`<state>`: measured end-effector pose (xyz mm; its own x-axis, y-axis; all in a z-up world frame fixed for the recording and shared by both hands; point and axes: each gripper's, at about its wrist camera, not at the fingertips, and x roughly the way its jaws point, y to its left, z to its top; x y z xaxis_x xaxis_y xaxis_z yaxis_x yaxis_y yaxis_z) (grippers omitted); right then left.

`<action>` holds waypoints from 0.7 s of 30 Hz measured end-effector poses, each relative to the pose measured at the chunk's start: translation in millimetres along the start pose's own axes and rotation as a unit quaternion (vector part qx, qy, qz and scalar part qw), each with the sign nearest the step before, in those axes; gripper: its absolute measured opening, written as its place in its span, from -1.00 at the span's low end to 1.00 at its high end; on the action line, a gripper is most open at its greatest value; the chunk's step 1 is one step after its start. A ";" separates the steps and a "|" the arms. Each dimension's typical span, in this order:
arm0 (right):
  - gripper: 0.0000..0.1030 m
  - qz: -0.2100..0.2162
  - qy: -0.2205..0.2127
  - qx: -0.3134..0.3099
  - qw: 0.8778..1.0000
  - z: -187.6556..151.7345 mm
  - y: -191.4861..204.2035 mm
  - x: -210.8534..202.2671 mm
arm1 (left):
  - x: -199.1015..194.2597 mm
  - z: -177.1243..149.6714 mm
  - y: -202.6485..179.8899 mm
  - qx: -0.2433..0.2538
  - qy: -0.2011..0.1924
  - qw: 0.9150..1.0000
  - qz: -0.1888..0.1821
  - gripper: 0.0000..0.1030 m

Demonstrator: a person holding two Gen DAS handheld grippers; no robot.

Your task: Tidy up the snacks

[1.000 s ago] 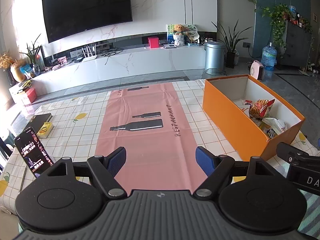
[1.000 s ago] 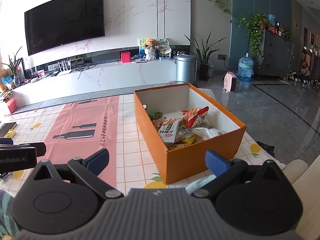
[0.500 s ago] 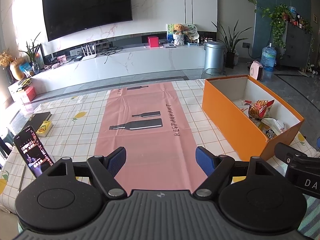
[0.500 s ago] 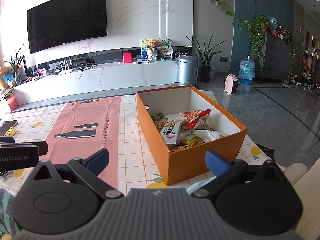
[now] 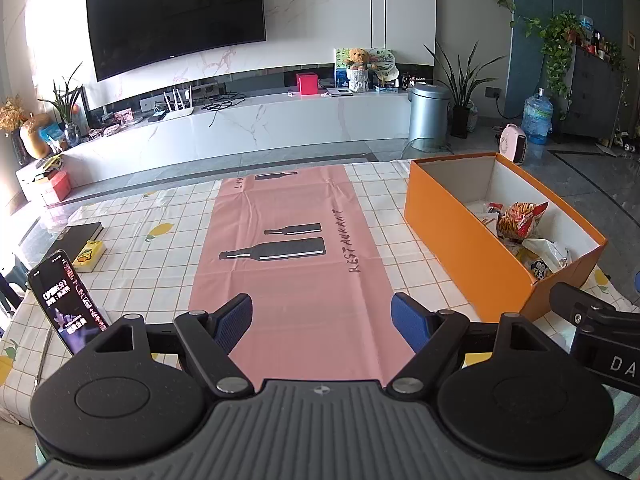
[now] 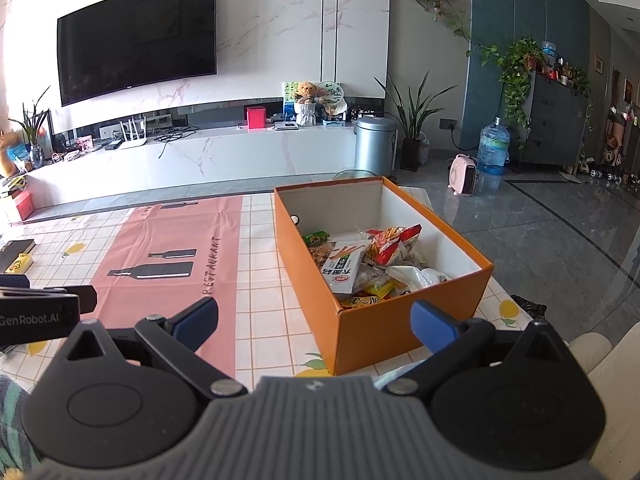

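An orange cardboard box [image 6: 384, 320] stands on the right of the table and holds several snack packets, among them a red chips bag [image 6: 394, 244] and a white-green packet [image 6: 344, 266]. The box also shows in the left wrist view [image 5: 460, 232], with the chips bag [image 5: 520, 222] inside. My right gripper [image 6: 316, 316] is open and empty, hovering just before the box's near left corner. My left gripper [image 5: 322, 318] is open and empty above the pink mat [image 5: 292, 248].
A phone [image 5: 66, 300] leans at the table's left edge. A yellow box [image 5: 88, 255] and a black book [image 5: 80, 234] lie behind it. The checked tablecloth [image 6: 260, 264] covers the table. The right gripper's body [image 5: 600, 328] shows at the left view's right edge.
The right gripper has drawn back and risen slightly, so the box looks a little farther. The left gripper has barely moved. Both stay open.
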<state>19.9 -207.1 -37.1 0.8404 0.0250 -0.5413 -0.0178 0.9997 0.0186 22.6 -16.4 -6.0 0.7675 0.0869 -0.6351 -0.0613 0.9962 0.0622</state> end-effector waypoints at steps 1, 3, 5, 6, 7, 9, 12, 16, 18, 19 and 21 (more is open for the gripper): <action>0.93 0.000 -0.001 0.000 1.000 0.3 0.2 -1.0 | -0.6 -0.2 -0.2 -0.001 0.000 1.000 0.000 0.80; 0.93 0.000 -0.002 -0.001 1.000 0.7 0.6 -1.8 | -1.0 0.0 0.0 -0.003 -0.001 1.000 0.001 0.80; 0.93 0.000 -0.003 -0.002 1.000 0.3 1.1 -2.4 | -1.4 -0.1 0.1 -0.003 -0.001 1.000 0.000 0.80; 0.93 0.000 -0.004 -0.003 1.000 0.2 1.5 -2.5 | -1.4 -0.1 0.2 -0.003 0.000 1.000 0.001 0.80; 0.93 0.001 -0.004 -0.005 1.000 0.0 1.8 -2.5 | -1.6 -0.3 0.1 -0.003 0.000 1.000 0.000 0.80; 0.93 0.002 -0.004 -0.007 1.000 0.1 2.5 -2.6 | -2.3 -0.9 0.1 -0.004 0.001 1.000 -0.001 0.80; 0.93 0.001 -0.004 -0.009 1.000 0.5 3.6 -2.9 | -3.1 -0.4 0.5 -0.004 0.002 1.000 -0.001 0.80; 0.93 0.002 -0.004 -0.008 1.000 1.4 4.0 -3.2 | -4.1 -0.4 1.3 -0.005 -0.001 1.000 -0.001 0.80; 0.93 0.002 -0.004 -0.008 1.000 1.7 4.6 -3.6 | -4.5 -0.7 1.2 -0.005 -0.001 1.000 -0.001 0.80; 0.93 0.001 -0.004 -0.009 1.000 1.8 4.7 -3.6 | -4.5 -0.7 1.0 -0.004 0.000 1.000 -0.001 0.80; 0.93 0.001 -0.004 -0.009 1.000 1.7 4.9 -4.1 | -4.5 -0.8 0.9 -0.002 0.001 1.000 -0.003 0.80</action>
<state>17.3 -202.3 -33.4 0.8448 0.0266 -0.5345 -0.0290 0.9996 0.0039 18.6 -15.9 -3.7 0.7669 0.0806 -0.6366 -0.0590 0.9967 0.0552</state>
